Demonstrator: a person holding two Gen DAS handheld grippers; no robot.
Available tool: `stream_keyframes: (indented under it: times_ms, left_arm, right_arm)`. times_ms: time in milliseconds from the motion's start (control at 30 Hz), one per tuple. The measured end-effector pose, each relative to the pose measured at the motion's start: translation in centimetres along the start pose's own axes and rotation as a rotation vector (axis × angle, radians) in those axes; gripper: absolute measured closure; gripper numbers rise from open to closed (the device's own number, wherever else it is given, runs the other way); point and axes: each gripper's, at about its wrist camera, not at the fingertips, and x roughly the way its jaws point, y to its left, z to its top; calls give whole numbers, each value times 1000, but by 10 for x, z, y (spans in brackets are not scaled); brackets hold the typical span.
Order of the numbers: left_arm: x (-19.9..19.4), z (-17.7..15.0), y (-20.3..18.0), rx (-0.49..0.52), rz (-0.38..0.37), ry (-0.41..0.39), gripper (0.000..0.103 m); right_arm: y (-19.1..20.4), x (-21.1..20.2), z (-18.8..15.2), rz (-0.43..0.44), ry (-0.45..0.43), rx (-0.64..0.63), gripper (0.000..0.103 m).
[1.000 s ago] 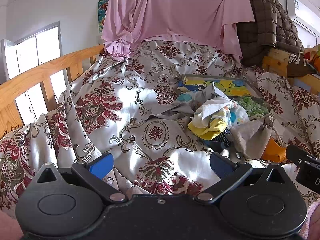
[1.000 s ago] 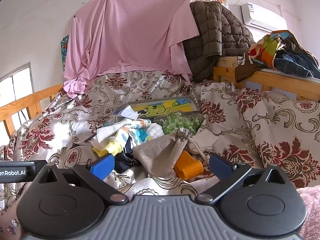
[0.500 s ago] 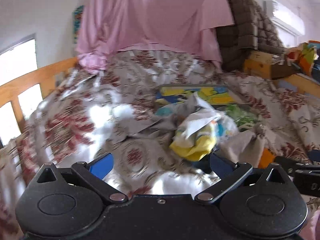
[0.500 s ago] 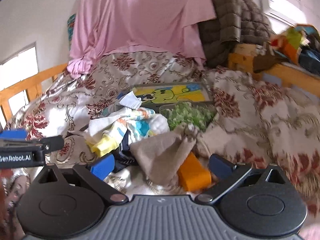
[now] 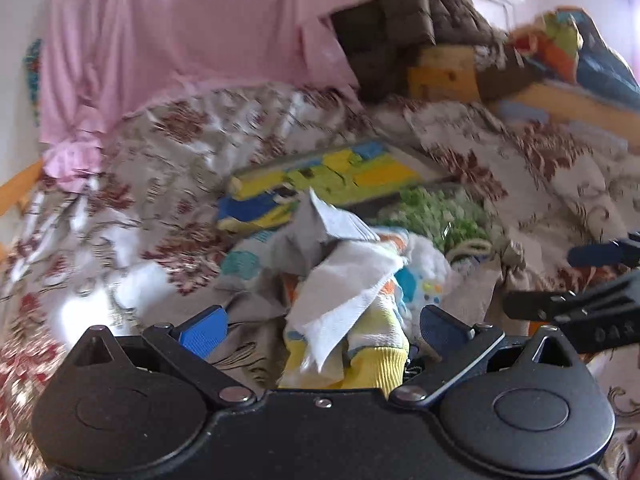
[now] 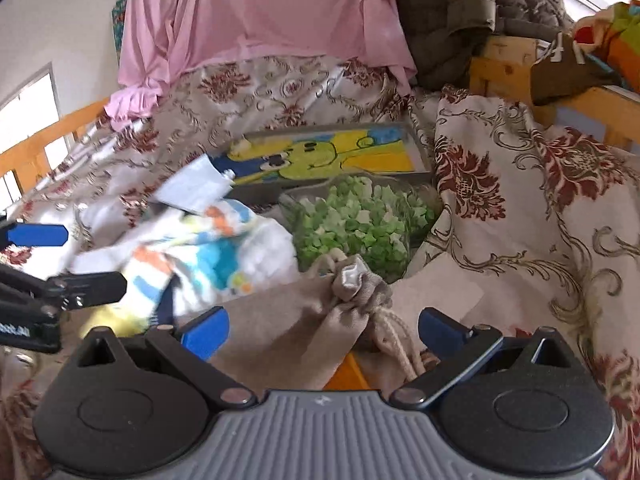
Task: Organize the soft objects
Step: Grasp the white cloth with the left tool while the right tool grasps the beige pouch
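Since a second ago you have pushed both grippers forward, so the heap of soft things that lay well ahead on the bedspread (image 6: 520, 208) now fills the space between the fingers. Your left gripper (image 5: 320, 330) is spread wide, its blue pads flanking the bundle of small clothes (image 5: 352, 320): a white cloth draped over a yellow-cuffed sock, touching neither pad as far as the blurred view shows. Half a second ago that bundle still sat ahead of the fingertips. Your right gripper (image 6: 322, 326) is likewise spread, and the beige drawstring pouch (image 6: 304, 320) now lies between its fingers, its gathered neck and cord toward the right pad; earlier it was farther off. An orange object (image 6: 348, 374) shows just beneath the pouch, mostly hidden by it.

Behind the pouch sits a clear container of green and white paper stars (image 6: 356, 220), and behind that a flat tray with a yellow and blue cartoon picture (image 6: 328, 156). The clothes bundle lies just left of the pouch, touching it. Your left gripper's fingers reach into the right view from the left edge, close to the clothes. A pink sheet (image 6: 260, 12) hangs at the back, with a dark quilted jacket (image 6: 460, 12) beside it over the wooden bed rail (image 6: 504, 64).
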Motion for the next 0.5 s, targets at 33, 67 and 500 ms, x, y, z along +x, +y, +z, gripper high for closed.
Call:
stream_keyframes:
  times_ms: [33,67,500]
  left_arm:
    - [5,1,1,0,-11,9,1]
    - [11,2,2,-3,-22,17,1]
    - [45,20,24,-172,-151,89,44]
  right_arm:
    - [-1,5,1,2,2,-5,0]
    - [-2,9,2,11,1,-8,0]
    - [0,24,4,34,12,-66,29]
